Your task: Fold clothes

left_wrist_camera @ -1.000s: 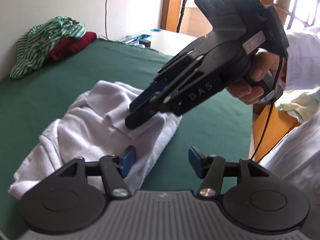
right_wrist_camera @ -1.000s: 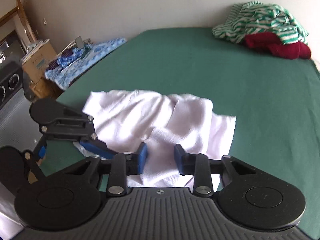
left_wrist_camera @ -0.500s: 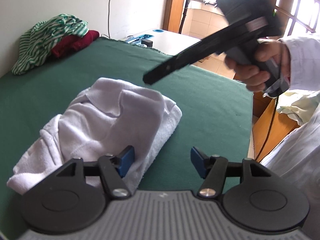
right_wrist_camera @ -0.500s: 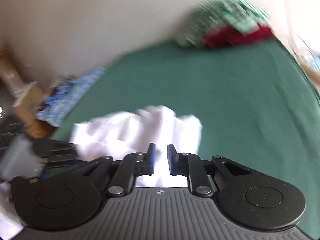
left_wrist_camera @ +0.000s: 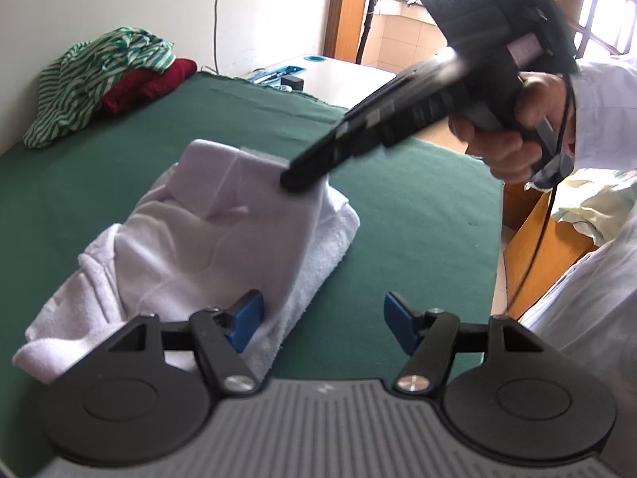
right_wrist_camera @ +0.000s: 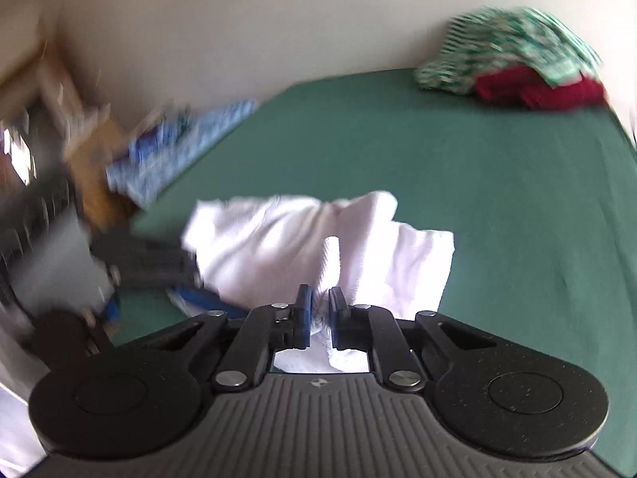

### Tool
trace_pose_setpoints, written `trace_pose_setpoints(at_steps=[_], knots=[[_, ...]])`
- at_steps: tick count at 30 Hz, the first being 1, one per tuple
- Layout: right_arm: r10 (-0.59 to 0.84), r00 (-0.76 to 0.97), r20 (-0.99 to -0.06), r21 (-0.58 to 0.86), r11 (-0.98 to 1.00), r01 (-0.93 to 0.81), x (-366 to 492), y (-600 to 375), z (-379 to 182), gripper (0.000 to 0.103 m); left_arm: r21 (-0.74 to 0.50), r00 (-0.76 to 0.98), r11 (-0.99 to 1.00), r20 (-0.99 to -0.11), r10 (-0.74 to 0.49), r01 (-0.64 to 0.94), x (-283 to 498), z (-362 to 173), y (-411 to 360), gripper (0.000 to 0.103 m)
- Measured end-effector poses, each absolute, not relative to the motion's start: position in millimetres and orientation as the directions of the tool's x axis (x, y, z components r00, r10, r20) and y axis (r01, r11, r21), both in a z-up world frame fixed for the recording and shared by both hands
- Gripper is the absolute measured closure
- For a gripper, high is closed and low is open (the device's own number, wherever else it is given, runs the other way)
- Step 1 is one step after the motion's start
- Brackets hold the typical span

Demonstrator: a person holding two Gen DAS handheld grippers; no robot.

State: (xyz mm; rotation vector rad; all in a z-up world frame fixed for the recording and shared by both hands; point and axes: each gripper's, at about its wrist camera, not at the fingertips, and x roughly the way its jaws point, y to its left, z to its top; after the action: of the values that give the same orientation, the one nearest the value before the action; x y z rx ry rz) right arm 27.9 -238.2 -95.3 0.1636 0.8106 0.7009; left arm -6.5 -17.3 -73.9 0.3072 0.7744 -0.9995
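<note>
A white garment [left_wrist_camera: 199, 239] [right_wrist_camera: 278, 247] lies loosely folded on the green-covered table [left_wrist_camera: 398, 207]. My left gripper [left_wrist_camera: 322, 314] hovers at its near end. Its jaws are opening, with only the cloth's right edge lying between them and the pads not pressing. My right gripper [left_wrist_camera: 294, 179] comes in from the right, held by a person's hand [left_wrist_camera: 505, 147], with its tip at the garment's far corner. In the right wrist view, the right gripper [right_wrist_camera: 318, 306] is closing, and a raised ridge of white cloth is pinched between its blue pads.
A green-striped garment [left_wrist_camera: 91, 75] [right_wrist_camera: 509, 47] lies heaped over a red one [left_wrist_camera: 159, 79] [right_wrist_camera: 537, 87] at the table's far corner by the wall. Blue patterned cloth [right_wrist_camera: 179, 151] lies off the table's edge. Wooden furniture [left_wrist_camera: 549, 239] stands beyond the other edge.
My right gripper lifted off the middle of the garment, swung away, then came down at its far corner with its jaws narrowing onto the cloth. The left jaws widened slightly.
</note>
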Motion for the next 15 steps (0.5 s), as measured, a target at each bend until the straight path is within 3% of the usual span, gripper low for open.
trace_pose_setpoints(at_steps=[4, 8, 15], knots=[[0.641, 0.440, -0.630, 0.584, 0.763, -0.277, 41.2, -264.1, -126.3, 0.095, -0.116, 0.299, 0.531, -0.717, -0.629, 0.839, -5.5, -79.5, -16.1, 0.033], [0.666, 0.453, -0.593, 0.682, 0.715, -0.158, 36.1, -277.4, -136.5, 0.095, -0.106, 0.300, 0.530, -0.724, -0.621, 0.841, -6.3, -79.6, -14.8, 0.033], [0.641, 0.431, -0.636, 0.620, 0.756, -0.209, 25.1, -268.9, -122.2, 0.094, -0.101, 0.323, 0.555, -0.721, -0.612, 0.826, -18.0, -55.4, 17.4, 0.032]])
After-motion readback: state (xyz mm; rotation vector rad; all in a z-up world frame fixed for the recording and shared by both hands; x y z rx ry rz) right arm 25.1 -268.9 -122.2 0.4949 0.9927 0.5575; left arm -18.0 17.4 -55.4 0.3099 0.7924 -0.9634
